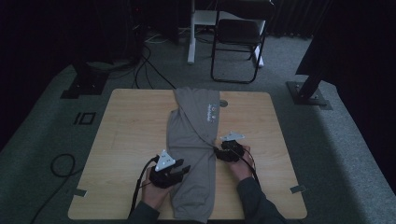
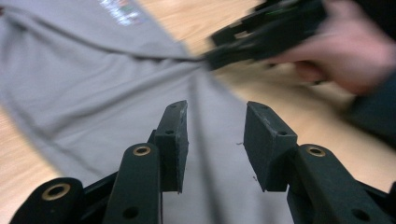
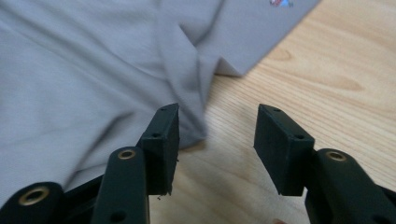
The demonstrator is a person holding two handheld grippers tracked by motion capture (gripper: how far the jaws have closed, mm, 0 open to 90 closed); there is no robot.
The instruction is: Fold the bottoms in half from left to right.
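The high view is dim and grainy, its far corners sinking into near black, with the wooden table [image 1: 126, 140] the brightest patch. Both gripper views are brighter and evenly lit, with soft shadows; the person's hand [image 2: 345, 51] is smeared by blur.

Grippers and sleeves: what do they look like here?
Both the left gripper and right gripper are black, each topped by a grey three-cornered plate and trailing a black cable. Jaws end in flat rectangular black pads on arms with brass-ringed pivots. The person wears dark sleeves.
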